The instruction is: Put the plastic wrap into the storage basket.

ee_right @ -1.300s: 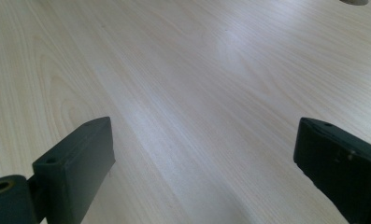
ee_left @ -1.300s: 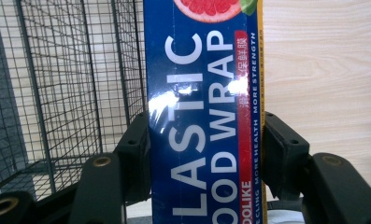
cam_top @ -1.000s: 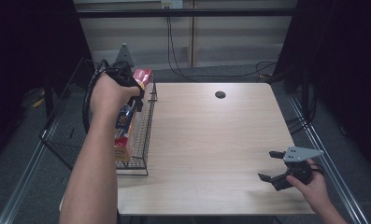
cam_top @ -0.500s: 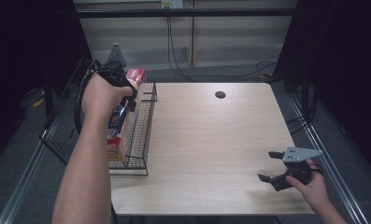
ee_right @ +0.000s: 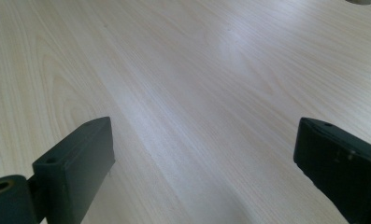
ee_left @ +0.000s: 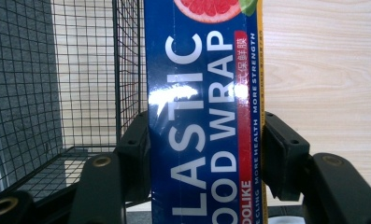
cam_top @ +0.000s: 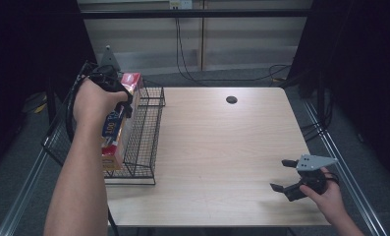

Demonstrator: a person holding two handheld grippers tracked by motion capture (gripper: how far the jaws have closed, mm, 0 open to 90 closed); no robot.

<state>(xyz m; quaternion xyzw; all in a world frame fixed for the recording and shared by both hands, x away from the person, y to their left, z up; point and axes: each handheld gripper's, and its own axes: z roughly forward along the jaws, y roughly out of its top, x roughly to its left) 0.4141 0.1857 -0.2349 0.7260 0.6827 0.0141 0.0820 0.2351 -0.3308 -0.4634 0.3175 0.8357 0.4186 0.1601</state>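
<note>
Wire basket [cam_top: 148, 132]: black mesh, left edge of the high view, seated on the table's left margin; open top, presumably to take long items dropped in from above.

Plastic wrap box [cam_top: 118, 129]: long blue carton with a red end, left of centre-left in the high view, standing steeply on end inside or just against the basket's left side; exact side of the mesh not discernible. Held lengthwise, likely so the narrow end can pass down through the basket opening.

Left gripper [cam_top: 115, 91]: upper left of the high view, clamped across the box's narrow faces; in the left gripper view, pads [ee_left: 135, 149] pressed flat on both edges of the carton [ee_left: 202, 116], mesh [ee_left: 57, 70] behind at left.

Table [cam_top: 222, 147]: pale wood, centre; one dark round hole [cam_top: 231, 100] near the far edge.

Right gripper [cam_top: 291, 178]: lower right of the high view, jaws spread wide with nothing between, parked low over bare tabletop [ee_right: 183, 93], evidently idle and out of the way.
</note>
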